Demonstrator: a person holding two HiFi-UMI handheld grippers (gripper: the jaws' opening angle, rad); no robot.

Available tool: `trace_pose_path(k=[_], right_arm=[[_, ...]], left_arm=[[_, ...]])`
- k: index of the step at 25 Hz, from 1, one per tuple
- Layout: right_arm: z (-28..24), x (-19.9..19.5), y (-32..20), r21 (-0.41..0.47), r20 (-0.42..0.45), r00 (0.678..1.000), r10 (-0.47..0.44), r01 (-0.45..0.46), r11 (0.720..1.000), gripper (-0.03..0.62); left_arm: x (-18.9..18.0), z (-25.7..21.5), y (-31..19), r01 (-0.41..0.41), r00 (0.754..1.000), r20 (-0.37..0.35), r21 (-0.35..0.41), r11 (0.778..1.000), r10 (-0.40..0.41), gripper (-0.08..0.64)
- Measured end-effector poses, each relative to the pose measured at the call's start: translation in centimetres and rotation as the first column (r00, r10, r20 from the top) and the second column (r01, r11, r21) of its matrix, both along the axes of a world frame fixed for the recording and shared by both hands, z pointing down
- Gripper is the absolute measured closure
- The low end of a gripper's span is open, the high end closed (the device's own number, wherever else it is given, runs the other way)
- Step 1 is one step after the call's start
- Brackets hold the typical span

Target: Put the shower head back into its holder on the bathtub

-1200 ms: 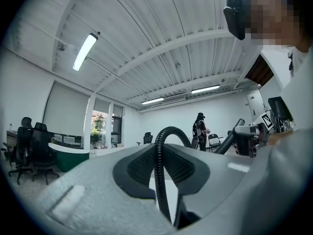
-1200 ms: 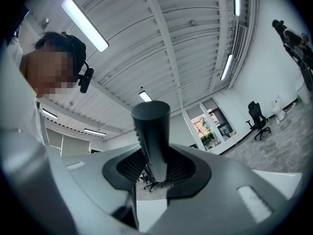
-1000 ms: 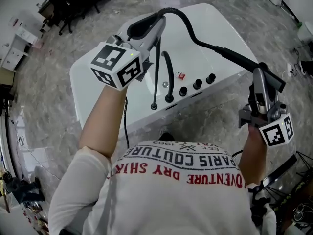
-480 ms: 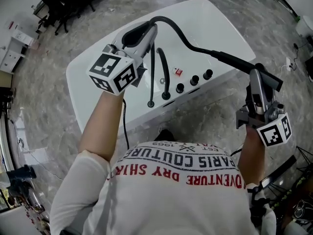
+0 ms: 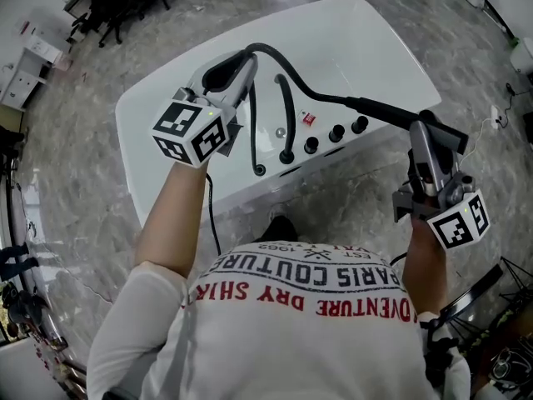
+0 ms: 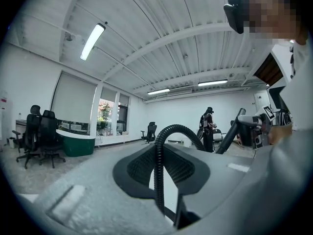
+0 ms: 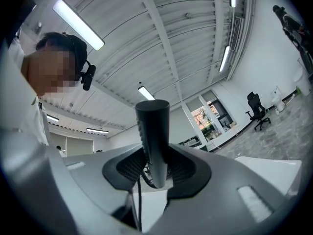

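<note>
A glossy white bathtub [image 5: 375, 48] with rounded corners is seen on grey marbled floor tiles [image 5: 75, 140]. One shower head [image 7: 152, 131], a smooth black tapered handle, is pinched between the ribbed pads of the right gripper [image 7: 156, 168] and is held in the air over the tub's near right corner, clear of the deck. One black corrugated hose [image 6: 176, 129] arcs from it across the tub to the left gripper [image 6: 159, 165], whose jaws are pressed onto the hose. Three round black knobs [image 5: 336, 133] are counted in a row on the tub's near rim. Beside them two slim curved black fittings [image 5: 287, 115] stand, though which one is the holder cannot be told from this height. One small chrome button [image 5: 281, 132] and one red-and-white tag [image 5: 308, 118] are seen between fittings and knobs. Several black office chairs [image 5: 117, 7] are grouped well beyond the tub.
</note>
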State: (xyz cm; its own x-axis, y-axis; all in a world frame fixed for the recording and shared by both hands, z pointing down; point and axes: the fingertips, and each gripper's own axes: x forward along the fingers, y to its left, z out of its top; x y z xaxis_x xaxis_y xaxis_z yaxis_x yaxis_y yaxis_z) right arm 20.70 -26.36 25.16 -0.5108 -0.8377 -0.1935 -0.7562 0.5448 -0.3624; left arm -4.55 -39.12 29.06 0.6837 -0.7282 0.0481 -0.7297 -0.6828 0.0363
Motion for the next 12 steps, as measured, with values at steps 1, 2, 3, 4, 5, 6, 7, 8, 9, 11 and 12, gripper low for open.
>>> trace_pose_path(k=[1,2,3,4,5,6,7,8,9,11,12], right_arm=[[0.2,-0.2,0.0,-0.005,-0.001,1.0,-0.005,0.005,1.0,0.456],[0.4,-0.3,0.0,-0.01,-0.002,1.0,-0.009,0.009,1.0,0.456],[0.6,-0.6,0.0,-0.014,-0.003,1.0,-0.013,0.013,1.0,0.456],[0.9,-0.9,0.1,-0.017,-0.005,1.0,-0.017,0.017,1.0,0.456],[1.3,-1.2,0.2,-0.02,-0.007,1.0,-0.021,0.021,1.0,0.456],[1.6,-1.6,0.2,-0.021,-0.009,1.0,-0.025,0.025,0.999,0.456],[1.9,-2.0,0.3,-0.022,-0.011,0.999,-0.03,0.03,0.999,0.455],[2.2,-2.3,0.4,-0.024,-0.013,0.999,-0.035,0.035,0.999,0.456],[2.3,-2.5,0.4,-0.027,-0.013,0.999,-0.04,0.039,0.999,0.456],[2.4,-2.7,0.4,-0.036,-0.014,0.999,-0.049,0.048,0.998,0.456],[2.4,-2.8,0.4,-0.04,-0.015,0.999,-0.053,0.052,0.998,0.456]], left_arm=[[-0.2,0.5,0.1,0.006,1.0,0.001,-0.01,1.0,-0.006,0.509],[-0.5,1.0,0.3,0.011,1.0,0.003,-0.02,1.0,-0.011,0.509],[-0.8,1.6,0.5,0.016,1.0,0.004,-0.03,0.999,-0.016,0.509],[-1.2,2.3,0.7,0.021,1.0,0.006,-0.039,0.999,-0.021,0.508],[-1.7,3.1,1.0,0.027,1.0,0.006,-0.048,0.998,-0.027,0.509],[-2.2,3.8,1.2,0.034,0.999,0.006,-0.057,0.998,-0.033,0.509],[-2.7,4.6,1.5,0.04,0.999,0.005,-0.067,0.997,-0.04,0.509],[-3.0,5.2,1.7,0.046,0.999,0.004,-0.077,0.996,-0.046,0.509],[-3.3,5.8,1.9,0.052,0.999,0.004,-0.089,0.995,-0.052,0.509],[-3.7,6.7,2.2,0.064,0.998,0.002,-0.116,0.991,-0.064,0.509],[-3.8,7.2,2.3,0.07,0.998,-0.001,-0.13,0.989,-0.07,0.509]])
